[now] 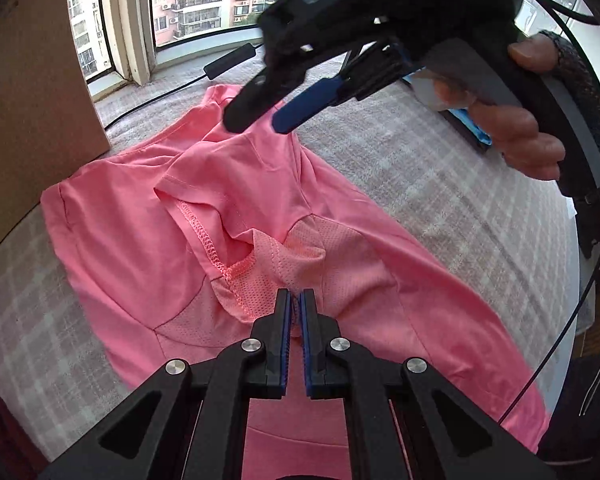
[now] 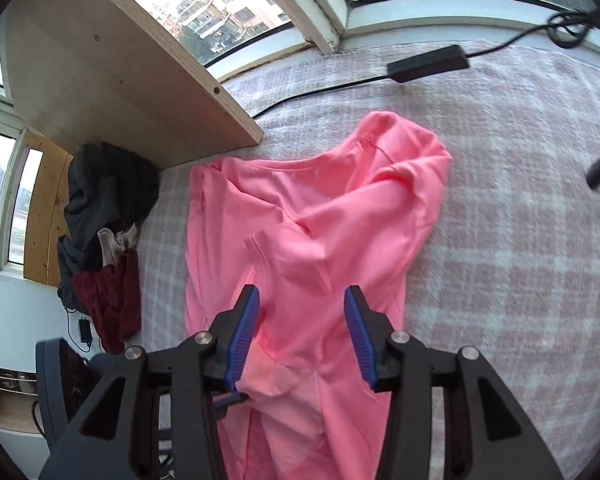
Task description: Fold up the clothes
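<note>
In the left wrist view your left tongs [image 1: 296, 300] sit at the bottom centre, pressed together on a fold of the mesh lining of the pink shirt [image 1: 140, 232]. The shirt lies spread on a checked blanket [image 1: 440, 184], its long axis running from upper left of the frame to lower right, with the inside seams turned up in the middle. Only this view shows your right hand [image 1: 528, 136]: bare fingers wrapped round the grey handle at upper right, with the right tongs [image 1: 256, 114] pointing down and left over the shirt's far end, their tips apart and nothing between them. A black adapter [image 1: 232, 60] with its cable lies beyond the shirt near the window [image 1: 192, 0].

In the right wrist view the right tongs [image 2: 302, 300] stand wide at the bottom, blue pads apart, the shirt [image 2: 340, 200] under them but not pinched. Here the shirt runs from the bottom centre up to the upper right, its far end bunched and rumpled. This view alone shows a heap of dark clothes [image 2: 104, 216] at the left edge beside a wooden board [image 2: 100, 72], and the adapter [image 2: 428, 62] at upper right. Your left tongs do not appear here.
</note>
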A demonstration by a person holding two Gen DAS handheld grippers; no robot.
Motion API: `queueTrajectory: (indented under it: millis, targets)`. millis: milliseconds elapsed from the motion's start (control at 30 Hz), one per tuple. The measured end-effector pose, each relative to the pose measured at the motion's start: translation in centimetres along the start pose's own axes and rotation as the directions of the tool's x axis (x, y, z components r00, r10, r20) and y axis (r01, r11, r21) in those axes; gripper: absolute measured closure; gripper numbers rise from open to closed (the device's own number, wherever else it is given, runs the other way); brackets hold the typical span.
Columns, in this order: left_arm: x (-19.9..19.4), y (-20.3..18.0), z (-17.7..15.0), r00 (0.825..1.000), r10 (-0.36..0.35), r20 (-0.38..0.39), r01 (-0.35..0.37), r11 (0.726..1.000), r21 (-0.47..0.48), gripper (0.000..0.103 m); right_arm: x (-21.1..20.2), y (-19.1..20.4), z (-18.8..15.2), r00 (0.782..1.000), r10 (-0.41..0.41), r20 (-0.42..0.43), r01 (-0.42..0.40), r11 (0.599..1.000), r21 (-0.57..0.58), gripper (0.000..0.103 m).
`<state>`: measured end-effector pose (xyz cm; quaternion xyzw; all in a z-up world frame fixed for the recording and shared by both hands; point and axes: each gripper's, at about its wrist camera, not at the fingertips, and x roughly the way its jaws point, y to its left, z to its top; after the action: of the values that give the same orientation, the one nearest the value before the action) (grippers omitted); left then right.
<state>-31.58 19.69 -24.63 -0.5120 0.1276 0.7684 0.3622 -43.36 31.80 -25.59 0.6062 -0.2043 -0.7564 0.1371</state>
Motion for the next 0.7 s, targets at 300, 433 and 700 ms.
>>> queueTrajectory:
  millis: [300, 433, 700]
  targets:
    - [-0.3, 0.2, -0.3, 0.997, -0.049, 0.055, 0.054, 0.993, -0.105, 0.098, 5.2, 3.8, 1.4, 0.979, -0.199, -0.054, 0.188, 0.968, -0.167, 0.063]
    - [-0.6, -1.0, 0.3, 0.992, -0.095, 0.083, 0.104, 0.989, -0.108, 0.098, 3.9, 2.7, 1.4, 0.980, -0.189, -0.057, 0.178, 0.971, -0.163, 0.100]
    - [-0.7, -7.6, 4.8, 0.976, -0.187, 0.110, 0.189, 0.982, -0.004, 0.098, -3.2, -1.1, 1.3, 0.969, -0.243, 0.054, 0.248, 0.960, -0.129, 0.100]
